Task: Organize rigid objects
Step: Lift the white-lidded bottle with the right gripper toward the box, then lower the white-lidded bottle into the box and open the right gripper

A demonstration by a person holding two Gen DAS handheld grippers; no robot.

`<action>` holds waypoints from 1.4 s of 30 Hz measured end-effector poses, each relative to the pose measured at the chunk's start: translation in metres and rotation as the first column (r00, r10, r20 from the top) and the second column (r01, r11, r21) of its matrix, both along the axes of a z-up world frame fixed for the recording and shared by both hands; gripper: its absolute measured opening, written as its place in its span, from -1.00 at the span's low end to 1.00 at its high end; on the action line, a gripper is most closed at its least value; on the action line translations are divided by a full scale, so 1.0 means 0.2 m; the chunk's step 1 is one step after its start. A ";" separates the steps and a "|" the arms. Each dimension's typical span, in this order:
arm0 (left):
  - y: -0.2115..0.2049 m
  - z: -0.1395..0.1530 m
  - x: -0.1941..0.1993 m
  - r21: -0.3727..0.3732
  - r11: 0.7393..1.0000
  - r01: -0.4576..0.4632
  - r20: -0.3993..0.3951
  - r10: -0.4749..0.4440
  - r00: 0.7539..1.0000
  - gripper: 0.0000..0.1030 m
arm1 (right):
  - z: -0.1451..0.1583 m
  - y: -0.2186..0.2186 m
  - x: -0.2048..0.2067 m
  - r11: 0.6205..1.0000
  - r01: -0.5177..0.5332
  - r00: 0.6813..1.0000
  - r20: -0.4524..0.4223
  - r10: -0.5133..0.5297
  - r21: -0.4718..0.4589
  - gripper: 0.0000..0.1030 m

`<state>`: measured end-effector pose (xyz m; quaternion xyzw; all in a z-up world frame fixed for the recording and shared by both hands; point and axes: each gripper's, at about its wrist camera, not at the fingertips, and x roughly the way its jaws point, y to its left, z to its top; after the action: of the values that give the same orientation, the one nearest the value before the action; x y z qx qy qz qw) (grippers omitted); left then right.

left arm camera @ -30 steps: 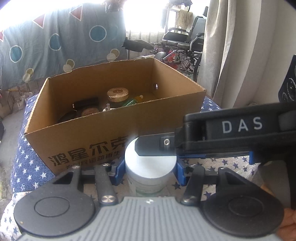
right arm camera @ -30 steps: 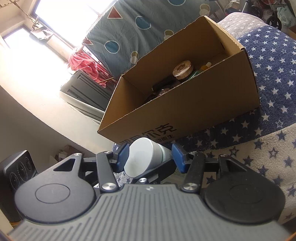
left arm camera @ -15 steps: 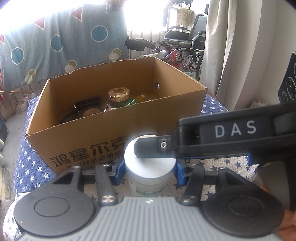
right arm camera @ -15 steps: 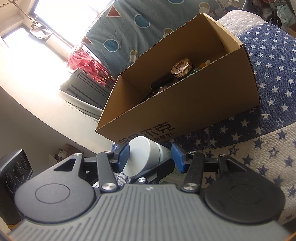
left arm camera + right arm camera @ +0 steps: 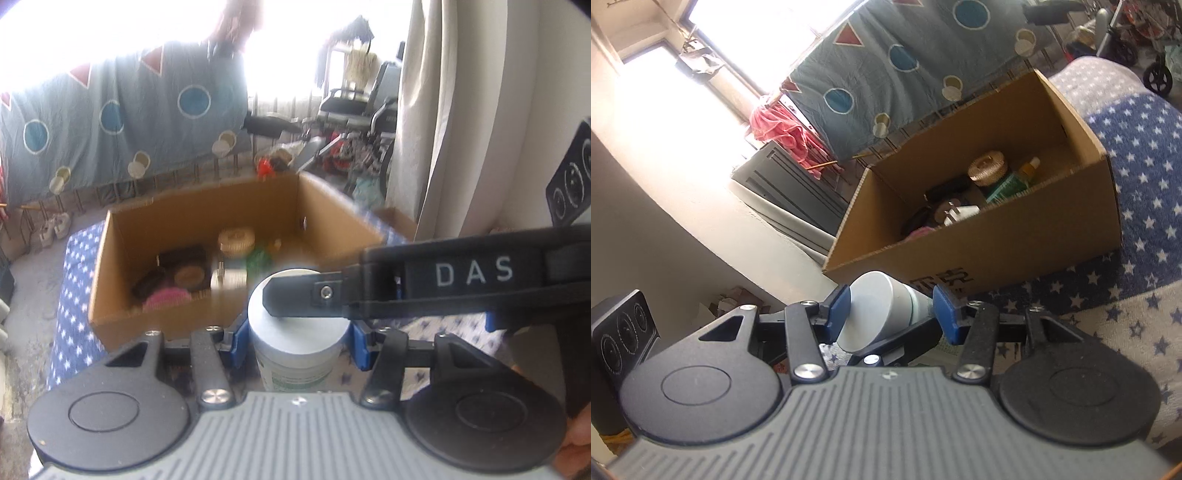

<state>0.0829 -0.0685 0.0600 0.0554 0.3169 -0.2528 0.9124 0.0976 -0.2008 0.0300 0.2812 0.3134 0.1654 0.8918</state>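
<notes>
Jar point(image 5: 298, 332) base hidden behind left gripper point(image 5: 297, 339)

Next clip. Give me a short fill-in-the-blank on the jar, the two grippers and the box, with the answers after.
1. Both the left gripper and the right gripper grip the same white-lidded ____.
2. The cardboard box stands on a blue cloth printed with white ____.
3. The flat lid of the jar is ____ in colour.
4. The top of the box is ____.

Answers: jar; stars; white; open

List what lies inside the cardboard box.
Inside the cardboard box: a gold ribbed lid, a green packet, a small yellow bottle, dark cases, something pink. The front wall hides the box floor.
</notes>
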 end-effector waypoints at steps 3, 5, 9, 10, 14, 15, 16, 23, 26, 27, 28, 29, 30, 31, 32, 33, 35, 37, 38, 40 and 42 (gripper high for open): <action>0.00 0.16 0.04 -0.046 0.999 0.028 0.046 -0.026 0.999 0.05 | 0.19 0.00 -0.02 0.999 -0.003 0.996 0.093 0.006 -0.034 -0.05; -0.03 0.24 0.09 -0.052 0.998 0.044 0.085 -0.040 0.996 0.05 | 0.30 -0.01 0.00 0.999 -0.003 0.990 0.140 0.010 -0.050 -0.05; -0.13 0.31 0.24 -0.038 0.996 0.075 0.134 -0.069 0.989 0.05 | 0.47 -0.10 0.11 0.996 0.007 0.980 0.199 0.011 -0.089 -0.04; -0.17 0.31 0.30 -0.028 0.996 0.084 0.132 -0.080 0.988 0.05 | 0.50 -0.12 0.15 0.995 0.013 0.979 0.205 0.007 -0.099 -0.04; -0.29 0.20 0.54 -0.009 0.995 0.102 0.067 -0.101 0.993 0.05 | 0.50 -0.28 0.34 0.994 0.041 0.985 0.169 -0.024 -0.102 -0.03; -0.32 0.16 0.60 -0.007 0.995 0.103 0.038 -0.103 0.994 0.05 | 0.47 -0.32 0.41 0.995 0.046 0.988 0.148 -0.032 -0.092 -0.02; -0.33 0.11 0.65 -0.008 0.995 0.103 0.011 -0.103 0.995 0.05 | 0.43 -0.36 0.46 0.995 0.048 0.991 0.126 -0.037 -0.082 -0.02; -0.38 -0.16 0.88 -0.015 0.994 0.104 -0.109 -0.105 0.988 0.05 | 0.10 -0.48 0.71 0.996 0.059 0.998 -0.010 -0.060 -0.067 -0.03; -0.39 -0.22 0.92 -0.014 0.993 0.115 -0.119 -0.116 0.986 0.05 | 0.02 -0.48 0.78 0.994 0.056 0.998 -0.037 -0.059 -0.089 -0.02; -0.39 -0.24 0.93 -0.015 0.993 0.120 -0.129 -0.121 0.984 0.05 | 0.01 -0.47 0.79 0.993 0.054 0.997 -0.040 -0.058 -0.101 -0.02; -0.40 -0.26 0.93 -0.014 0.992 0.125 -0.137 -0.126 0.983 0.05 | 0.00 -0.46 0.81 0.993 0.051 0.998 -0.041 -0.056 -0.108 -0.02; -0.40 -0.28 0.94 -0.008 0.992 0.127 -0.147 -0.127 0.981 0.05 | -0.01 -0.47 0.82 0.992 0.051 0.998 -0.041 -0.056 -0.112 -0.02; -0.41 -0.30 0.95 -0.001 0.992 0.129 -0.157 -0.128 0.979 0.05 | -0.02 -0.46 0.83 0.992 0.053 0.998 -0.039 -0.058 -0.119 -0.02; -0.41 -0.32 0.95 0.005 0.991 0.132 -0.165 -0.129 0.978 0.05 | -0.02 -0.46 0.83 0.990 0.056 0.998 -0.036 -0.061 -0.127 -0.02; -0.42 -0.34 0.96 0.011 0.991 0.134 -0.172 -0.130 0.976 0.05 | -0.01 -0.46 0.83 0.989 0.058 0.997 -0.032 -0.063 -0.134 -0.02; -0.42 -0.35 0.96 0.014 0.991 0.134 -0.177 -0.130 0.976 0.06 | -0.02 -0.47 0.84 0.989 0.060 0.997 -0.030 -0.064 -0.137 -0.02; -0.42 -0.36 0.96 0.007 0.990 0.139 -0.175 -0.136 0.975 0.09 | -0.02 -0.48 0.85 0.989 0.063 0.997 -0.028 -0.068 -0.131 -0.02; -0.42 -0.35 0.96 0.009 0.990 0.141 -0.167 -0.138 0.976 0.20 | -0.02 -0.50 0.85 0.989 0.072 0.997 -0.024 -0.075 -0.126 -0.02; -0.42 -0.34 0.96 0.009 0.990 0.142 -0.164 -0.139 0.977 0.29 | -0.02 -0.51 0.84 0.989 0.078 0.996 -0.021 -0.081 -0.124 -0.02; -0.41 -0.32 0.94 0.007 0.990 0.144 -0.153 -0.141 0.978 0.35 | 0.00 -0.53 0.81 0.989 0.093 0.995 -0.013 -0.095 -0.116 -0.02; -0.39 -0.29 0.92 0.005 0.991 0.133 -0.137 -0.131 0.982 0.45 | 0.03 -0.56 0.76 0.989 0.113 0.994 0.008 -0.113 -0.100 -0.01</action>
<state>0.2664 -0.1467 0.0025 0.0652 0.3758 -0.3136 0.8696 0.2502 -0.3123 0.0360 0.2532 0.3039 0.0989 0.9131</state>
